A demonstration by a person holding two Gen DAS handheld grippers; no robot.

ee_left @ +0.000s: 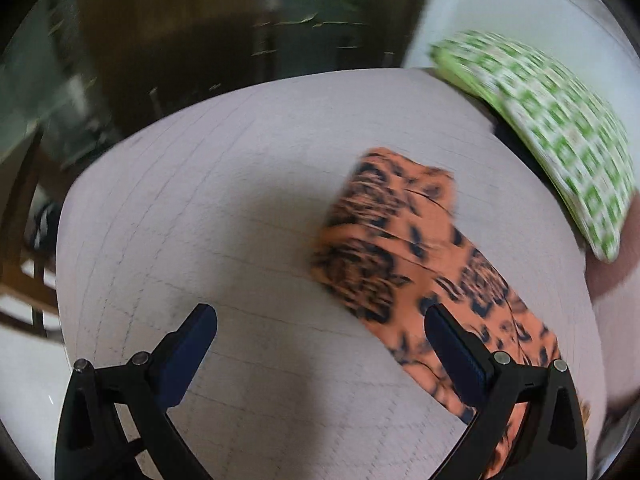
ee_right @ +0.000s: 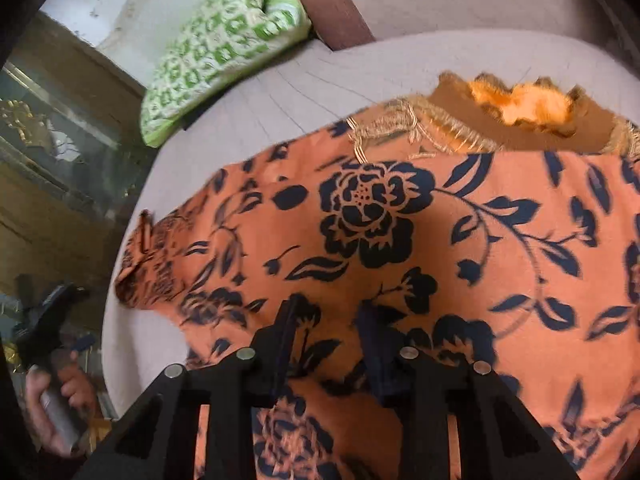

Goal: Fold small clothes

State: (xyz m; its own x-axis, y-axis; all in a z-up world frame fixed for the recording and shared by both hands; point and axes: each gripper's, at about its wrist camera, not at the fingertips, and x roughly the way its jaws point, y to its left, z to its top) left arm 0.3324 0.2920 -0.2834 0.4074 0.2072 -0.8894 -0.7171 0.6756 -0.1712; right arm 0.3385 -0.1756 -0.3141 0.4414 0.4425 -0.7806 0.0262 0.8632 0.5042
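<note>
i see my left gripper [ee_left: 320, 322] wide, empty; right gripper [ee_right: 330, 312] narrow over orange floral garment [ee_right: 400, 240] (pillow [ee_right: 216, 52] at eleven o'clock).

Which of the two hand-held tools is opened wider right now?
The left tool: its blue-padded fingers are spread far apart above the pale cover. The right tool has only a narrow gap, low over the orange flowered garment.

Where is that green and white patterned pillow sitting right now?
The green and white pillow sits at the bed's far edge against the wall, upper left in the right wrist view, apart from the orange floral garment.
</note>
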